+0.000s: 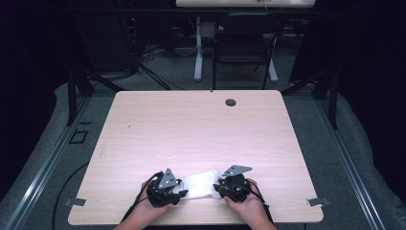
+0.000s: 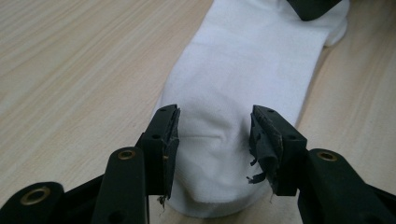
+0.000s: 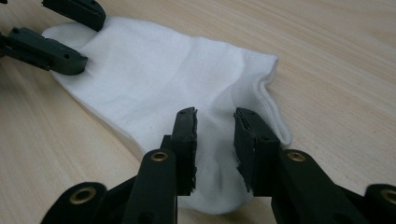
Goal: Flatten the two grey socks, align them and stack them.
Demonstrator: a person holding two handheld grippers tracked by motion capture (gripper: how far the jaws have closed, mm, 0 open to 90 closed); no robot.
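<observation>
Both our grippers, left (image 2: 214,149) and right (image 3: 215,151), straddle the white sock (image 2: 243,74), jaws parted; we'd pinch evenly, lift together.

The sock (image 1: 198,184) in front of me is plain white, a short ankle kind, lying flat on the table (image 1: 191,124) near my edge. In the high view it stretches sideways between my two hands. Its fabric is soft knit with a few shallow wrinkles. In the left gripper view the rounded toe end (image 2: 210,186) lies nearest, with a small crease across it, and the body runs away up the frame. In the right gripper view the cuff end (image 3: 266,88) shows a folded, ribbed rim curling along one edge, while the heel part (image 3: 212,186) bulges a little, slightly raised off the wood.
</observation>
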